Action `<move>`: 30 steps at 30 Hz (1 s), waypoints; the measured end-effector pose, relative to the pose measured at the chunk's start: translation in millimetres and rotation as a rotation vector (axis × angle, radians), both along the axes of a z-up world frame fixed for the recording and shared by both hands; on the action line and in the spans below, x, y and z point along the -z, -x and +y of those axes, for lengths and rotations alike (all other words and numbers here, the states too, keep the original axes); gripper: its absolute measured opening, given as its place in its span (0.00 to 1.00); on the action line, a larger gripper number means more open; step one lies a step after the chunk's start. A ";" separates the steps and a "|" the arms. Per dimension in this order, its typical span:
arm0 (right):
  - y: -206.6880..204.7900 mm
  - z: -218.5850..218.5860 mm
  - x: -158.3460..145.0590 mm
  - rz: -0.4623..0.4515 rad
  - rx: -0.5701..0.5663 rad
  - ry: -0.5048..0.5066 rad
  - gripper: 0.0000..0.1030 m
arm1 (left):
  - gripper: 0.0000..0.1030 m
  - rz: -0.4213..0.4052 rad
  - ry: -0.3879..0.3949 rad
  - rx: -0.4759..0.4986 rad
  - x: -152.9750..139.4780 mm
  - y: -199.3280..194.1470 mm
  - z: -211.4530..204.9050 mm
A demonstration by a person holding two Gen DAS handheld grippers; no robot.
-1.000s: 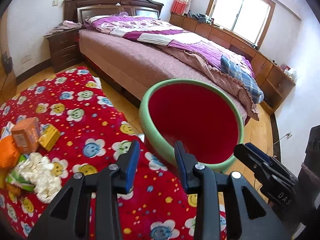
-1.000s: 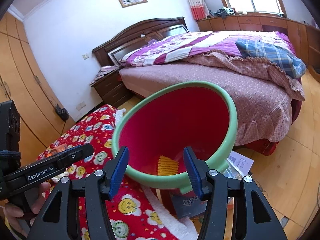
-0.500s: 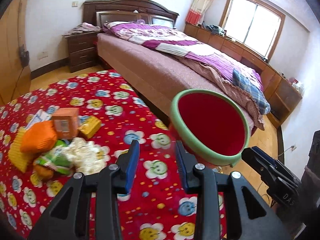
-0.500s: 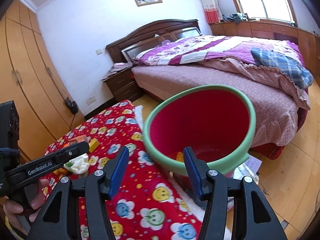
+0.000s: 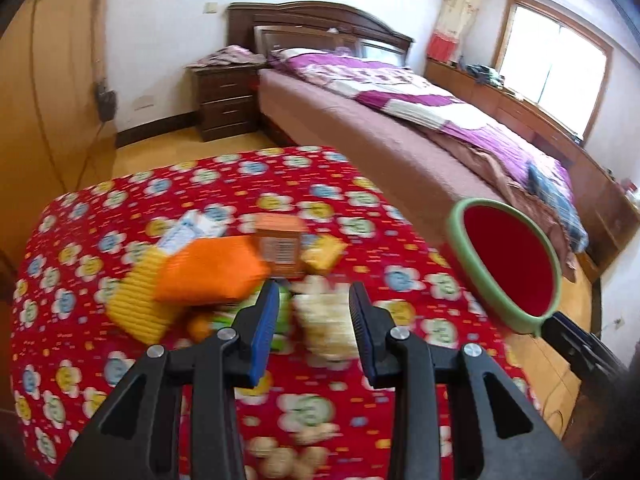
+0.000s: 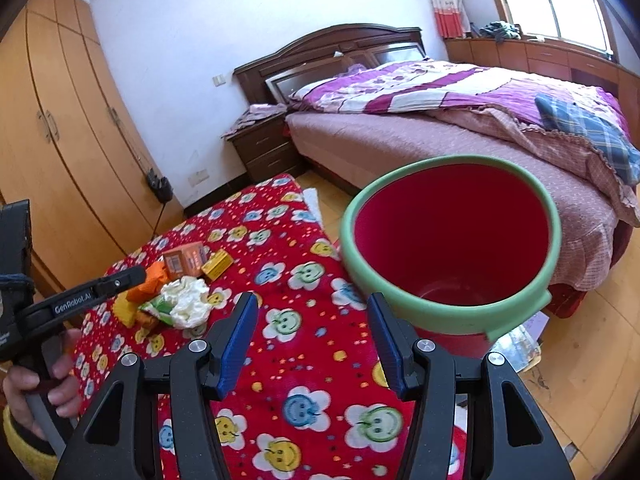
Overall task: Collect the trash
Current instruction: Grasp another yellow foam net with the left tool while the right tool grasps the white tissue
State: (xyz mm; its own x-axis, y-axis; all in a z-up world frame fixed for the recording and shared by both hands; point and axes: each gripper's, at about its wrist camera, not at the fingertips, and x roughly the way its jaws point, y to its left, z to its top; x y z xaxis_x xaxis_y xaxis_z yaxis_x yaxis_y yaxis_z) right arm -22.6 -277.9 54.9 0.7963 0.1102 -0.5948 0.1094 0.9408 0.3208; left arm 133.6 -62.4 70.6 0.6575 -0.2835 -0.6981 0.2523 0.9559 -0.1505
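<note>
A pile of trash lies on a table under a red flowered cloth (image 5: pixel 120 364): an orange packet (image 5: pixel 212 270), an orange carton (image 5: pixel 280 246), a small yellow box (image 5: pixel 324 254), a yellow ribbed piece (image 5: pixel 138 300) and crumpled white paper (image 5: pixel 326 328). My left gripper (image 5: pixel 314 316) is open and empty, just above the white paper. A red bin with a green rim (image 6: pixel 452 240) stands beside the table. My right gripper (image 6: pixel 312 330) is open and empty, over the cloth near the bin. The pile shows in the right wrist view with the white paper (image 6: pixel 186 306).
A large bed (image 6: pixel 460 120) with a purple quilt stands behind the bin. A dark nightstand (image 5: pixel 226 100) is beside it. Wooden wardrobes (image 6: pixel 60 140) line the left wall. Papers lie on the wood floor (image 6: pixel 528 340) by the bin's base.
My left gripper swung left from the bin to the trash pile, now over the white paper. My right gripper pulled back from the bin; both stay open.
</note>
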 end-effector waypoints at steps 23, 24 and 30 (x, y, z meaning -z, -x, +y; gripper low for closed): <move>-50.5 78.0 18.5 0.105 -0.143 0.028 0.56 | 0.42 0.152 -0.037 -0.214 65.2 -62.3 118.0; -53.6 81.6 19.0 0.107 -0.150 0.029 0.56 | 0.42 0.155 -0.023 -0.211 67.2 -61.6 119.1; -77.0 104.1 26.3 0.133 -0.195 0.034 0.56 | 0.42 0.163 0.010 -0.200 76.0 -60.1 117.6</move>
